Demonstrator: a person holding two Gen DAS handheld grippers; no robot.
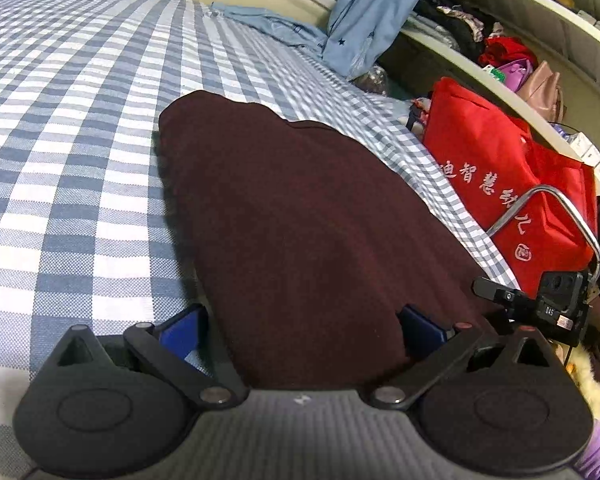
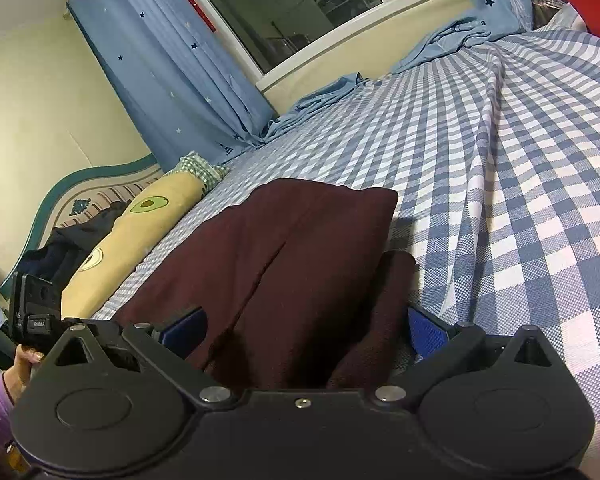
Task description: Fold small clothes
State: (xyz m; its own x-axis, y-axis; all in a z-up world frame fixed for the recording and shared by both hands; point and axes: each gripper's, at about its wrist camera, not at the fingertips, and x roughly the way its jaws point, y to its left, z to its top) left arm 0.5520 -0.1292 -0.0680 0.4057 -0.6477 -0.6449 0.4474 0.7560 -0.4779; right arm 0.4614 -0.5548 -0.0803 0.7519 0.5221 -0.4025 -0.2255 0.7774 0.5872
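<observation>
The checked bed carries the dark maroon garment near its side edge by the red bag. The left gripper and right gripper straddle its near hem, fingers spread and released. Closing unevenly could pinch one layer only, or catch the sheet, skewing the fold.

Your left wrist camera sits low over the checked bedsheet, facing the shelves at upper right. Your right wrist camera, equally low, faces the window at top. Both views share the maroon garment, close at lower centre.
</observation>
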